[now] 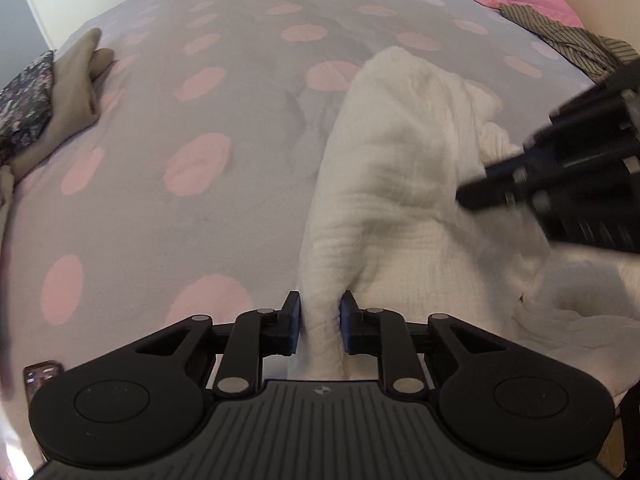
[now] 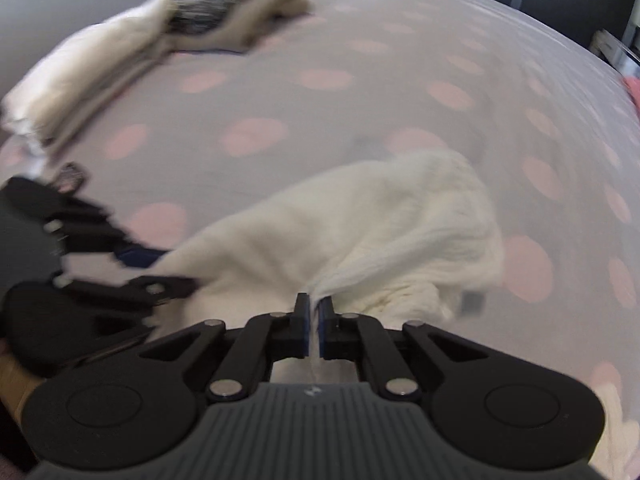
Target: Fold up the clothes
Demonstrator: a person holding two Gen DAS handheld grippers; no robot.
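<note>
Spotted bedcover (image 1: pixel 160 208), white garment (image 1: pixel 400 184) pinched in left gripper (image 1: pixel 320 324), right gripper (image 2: pixel 315 328)

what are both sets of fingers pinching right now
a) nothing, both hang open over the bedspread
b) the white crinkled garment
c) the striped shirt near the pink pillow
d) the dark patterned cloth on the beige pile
b: the left gripper has a fold of the white crinkled garment pressed between its fingers, and the right gripper is closed on a thin edge of the same cloth.
</note>
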